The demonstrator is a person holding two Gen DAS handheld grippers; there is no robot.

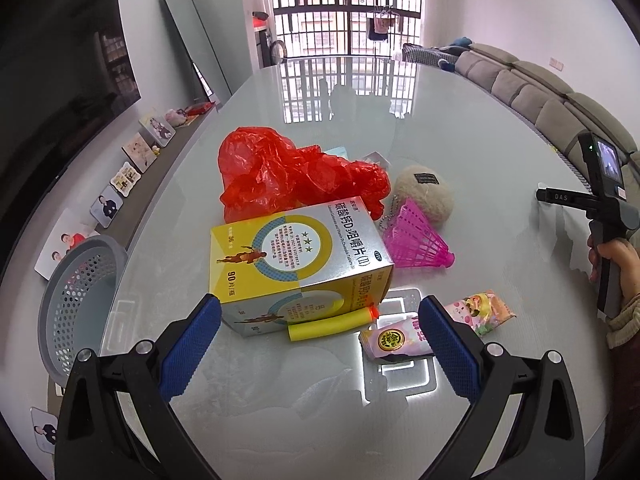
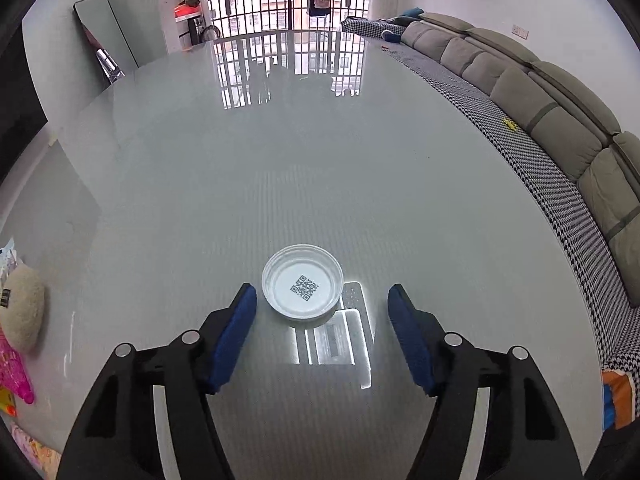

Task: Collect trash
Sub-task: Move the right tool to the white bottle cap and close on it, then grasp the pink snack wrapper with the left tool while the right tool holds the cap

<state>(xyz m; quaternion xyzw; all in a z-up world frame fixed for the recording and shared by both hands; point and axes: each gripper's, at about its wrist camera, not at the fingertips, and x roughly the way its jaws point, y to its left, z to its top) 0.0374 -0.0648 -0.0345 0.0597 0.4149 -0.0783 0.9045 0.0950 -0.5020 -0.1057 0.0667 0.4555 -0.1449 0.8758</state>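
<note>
Glossy grey table (image 2: 320,184) carries everything: a clear plastic lid (image 2: 303,282) lies just ahead of the right gripper (image 2: 322,296), whose parted jaws straddle it untouched, likely lining up a pickup. Left gripper (image 1: 320,312) hangs open, empty, behind the medicine box (image 1: 300,264) and foam dart (image 1: 332,320), the grey perforated basket (image 1: 80,296) at its left for drop-offs.

Both wrist views tilt down, close – sharing the table (image 1: 460,128).

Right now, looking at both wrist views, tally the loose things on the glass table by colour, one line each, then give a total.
Red: 1, plastic bag
Yellow: 2, box, foam tube
Pink: 3, shuttlecock, two wrappers
Cream: 1, plush ball
White: 1, lid
Total: 8
</note>
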